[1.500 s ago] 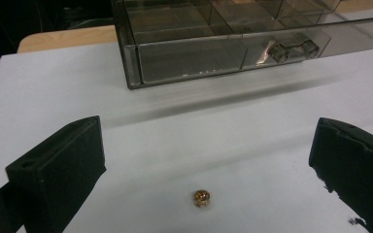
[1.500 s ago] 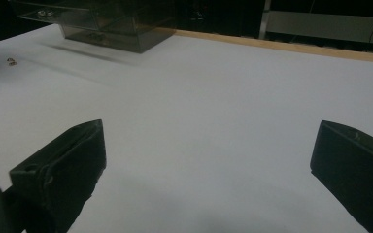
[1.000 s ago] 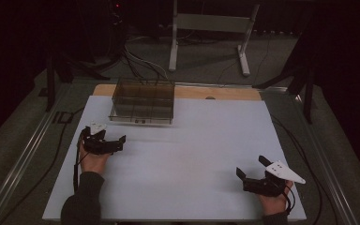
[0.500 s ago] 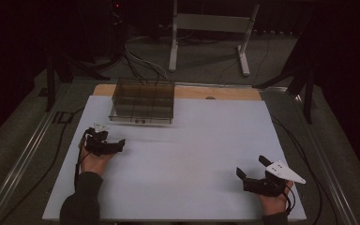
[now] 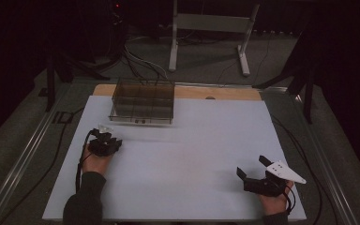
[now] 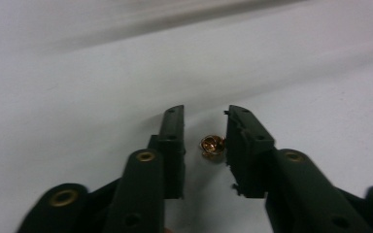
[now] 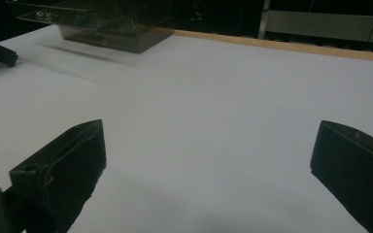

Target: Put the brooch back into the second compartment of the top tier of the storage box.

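One small copper piece (image 6: pixel 212 145) lies between my left claw's (image 6: pixel 204 141) narrowly parted jaws, ungripped. My right claw (image 5: pixel 254 174) gapes wide, empty; pickup remains.

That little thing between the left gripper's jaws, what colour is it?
Shiny copper-gold little thing; clearest in the left gripper view.

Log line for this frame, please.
left gripper: jaws straddling small copper piece, not clamped | right gripper: wide open, idle | clear divided box: far table edge
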The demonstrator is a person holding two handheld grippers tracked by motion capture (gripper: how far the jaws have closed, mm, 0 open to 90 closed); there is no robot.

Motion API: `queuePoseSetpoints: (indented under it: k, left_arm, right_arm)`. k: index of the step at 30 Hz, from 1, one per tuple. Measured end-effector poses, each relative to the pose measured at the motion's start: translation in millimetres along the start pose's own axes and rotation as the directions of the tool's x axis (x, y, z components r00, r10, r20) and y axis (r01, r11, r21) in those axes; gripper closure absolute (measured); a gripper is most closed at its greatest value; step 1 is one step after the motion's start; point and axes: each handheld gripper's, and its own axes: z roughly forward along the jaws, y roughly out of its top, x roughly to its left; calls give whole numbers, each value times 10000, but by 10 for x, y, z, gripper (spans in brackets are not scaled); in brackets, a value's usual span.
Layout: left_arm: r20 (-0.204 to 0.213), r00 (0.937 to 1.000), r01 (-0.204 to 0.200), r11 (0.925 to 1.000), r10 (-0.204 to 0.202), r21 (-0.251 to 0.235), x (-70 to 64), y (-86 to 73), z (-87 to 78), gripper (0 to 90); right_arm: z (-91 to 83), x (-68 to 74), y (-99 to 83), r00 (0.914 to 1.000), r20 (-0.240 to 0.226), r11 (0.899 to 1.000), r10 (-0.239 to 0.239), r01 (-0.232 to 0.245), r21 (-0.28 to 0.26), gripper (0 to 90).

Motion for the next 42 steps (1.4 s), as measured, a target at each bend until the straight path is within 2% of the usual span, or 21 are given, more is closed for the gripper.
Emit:
queuePoseSetpoints:
  k: [3, 9, 19, 26, 42]
  left_arm:
    - [-3, 10000, -53, 10000, 53, 62, 3, -2, -6, 768]
    - [-114, 9997, -198, 9997, 200, 155, -22, -2, -13, 800]
    - [-35, 9998, -207, 9997, 208, 149, -20, -1, -19, 805]
    - [129, 9998, -166, 9999, 166, 19, -48, 10, -41, 805]
    - [303, 9995, 86, 9992, -74, -386, -17, 31, -165, 805]
  right_arm:
    - [0, 1, 1, 10000, -2, 10000, 1, -1, -4, 2]
    - [0, 2, 1, 10000, 9, 10000, -1, 1, 0, 2]
    - [-1, 0, 1, 10000, 24, 10000, 32, -32, 3, 2]
    - [0, -1, 1, 10000, 31, 10000, 13, -13, 18, 3]
    - [6, 0, 0, 10000, 14, 10000, 8, -8, 28, 2]
